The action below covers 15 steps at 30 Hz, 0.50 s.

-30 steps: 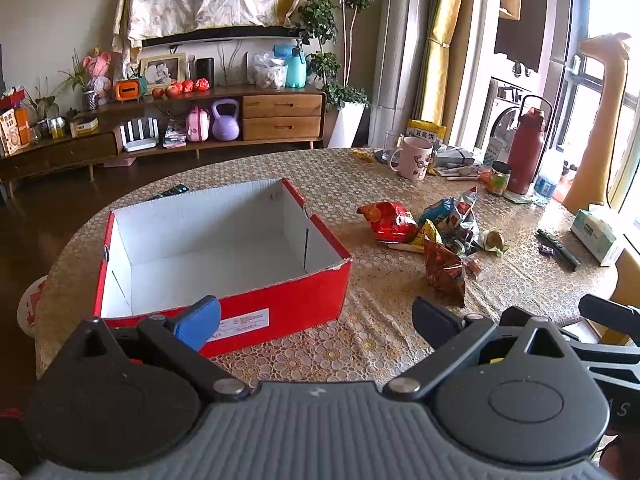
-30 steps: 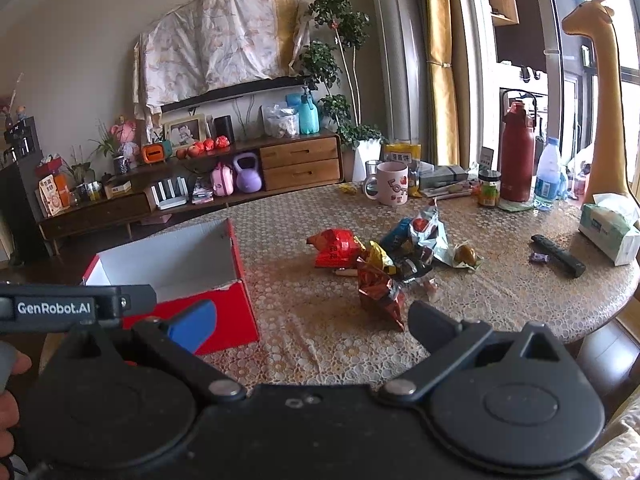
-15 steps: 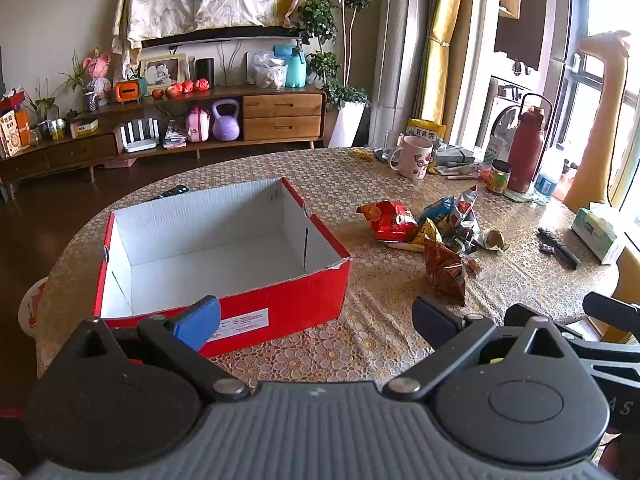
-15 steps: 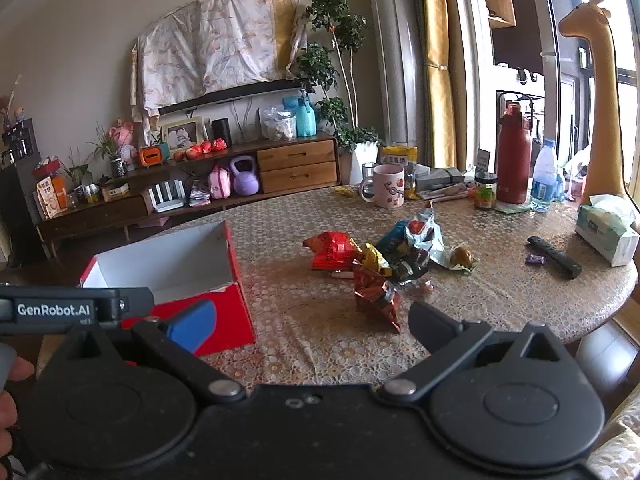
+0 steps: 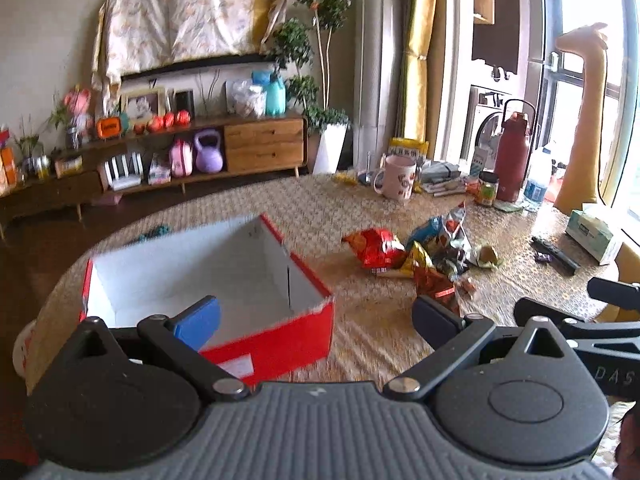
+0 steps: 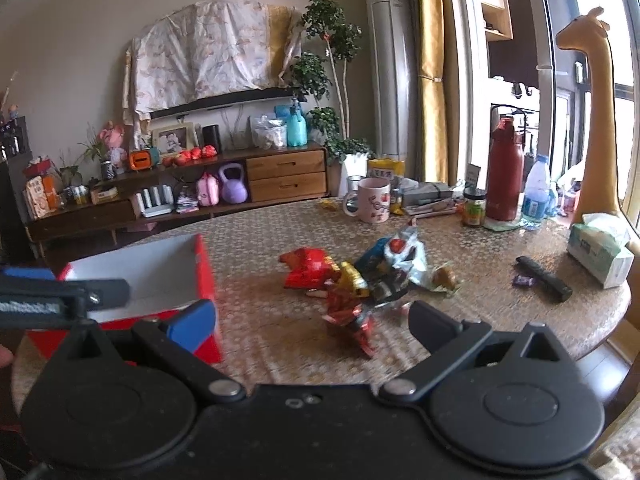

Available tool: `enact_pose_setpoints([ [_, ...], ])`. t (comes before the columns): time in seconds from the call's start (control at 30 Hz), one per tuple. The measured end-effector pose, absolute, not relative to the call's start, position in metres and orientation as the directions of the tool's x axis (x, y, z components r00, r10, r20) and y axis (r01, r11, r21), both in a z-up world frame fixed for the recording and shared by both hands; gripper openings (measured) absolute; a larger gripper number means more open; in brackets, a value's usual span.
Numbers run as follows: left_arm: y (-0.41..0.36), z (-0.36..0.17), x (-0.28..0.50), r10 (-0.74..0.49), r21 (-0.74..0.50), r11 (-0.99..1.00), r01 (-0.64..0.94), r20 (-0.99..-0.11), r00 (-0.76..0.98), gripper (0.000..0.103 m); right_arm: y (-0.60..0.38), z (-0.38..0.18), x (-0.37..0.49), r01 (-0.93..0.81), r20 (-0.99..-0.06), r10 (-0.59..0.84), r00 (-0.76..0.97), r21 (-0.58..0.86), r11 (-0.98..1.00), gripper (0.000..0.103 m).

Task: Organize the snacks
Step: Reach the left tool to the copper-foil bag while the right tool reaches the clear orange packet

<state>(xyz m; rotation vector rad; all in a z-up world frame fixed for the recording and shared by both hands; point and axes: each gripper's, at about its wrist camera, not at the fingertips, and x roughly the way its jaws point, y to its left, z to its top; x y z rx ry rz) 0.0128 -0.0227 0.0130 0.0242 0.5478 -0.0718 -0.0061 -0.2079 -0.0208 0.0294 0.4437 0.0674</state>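
Left gripper (image 5: 316, 316): You hold it with the fingers spread wide and nothing between them. It hangs over the near right corner of the box, which puts it in place to steady the box, in my judgement.
Right gripper (image 6: 312, 320): The fingers are released and carry nothing. It points at the snack pile, so you are lined up for a first pick.
Red box (image 5: 276, 340): It sits at 10 o'clock in the right wrist view, open side up, white inside, with nothing in it. It is the likely destination, so no snack is stowed yet.
Snack pile (image 6: 360, 280): The packets lie heaped at 12 o'clock from the right gripper, touching and overlapping. The crumpled red packet (image 6: 352, 312) lies nearest, at the pile's near edge, and looks the easiest to take.
Table (image 6: 280, 332): The stretch of patterned cloth between the pile and the box is bare, so the carry path is clear.
Obstructions: The pink mug (image 6: 374, 200), maroon bottle (image 6: 505, 172) and water bottle (image 6: 534, 188) stand at the far edge, well apart from the pile. The remote (image 6: 544, 278) and tissue box (image 6: 600, 256) lie at 2 o'clock, outside the route.
Caution: Closing on overlapped wrappers may drag a neighbouring packet along.
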Motion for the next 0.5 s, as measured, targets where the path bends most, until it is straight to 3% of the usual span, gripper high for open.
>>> enact_pose_setpoints([
  [0.27, -0.056, 0.010, 0.062, -0.137, -0.033, 0.989, 0.141, -0.532, 0.836, 0.103, -0.239, -0.035, 0.032, -0.045, -0.444, 0.036, 0.895, -0.009, 0.999, 0.101],
  [0.5, -0.107, -0.026, 0.100, -0.139, -0.016, 0.988, 0.156, -0.553, 0.821, 0.103, -0.278, -0.055, 0.084, -0.014, -0.495, 0.005, 0.869, -0.014, 1.000, 0.095],
])
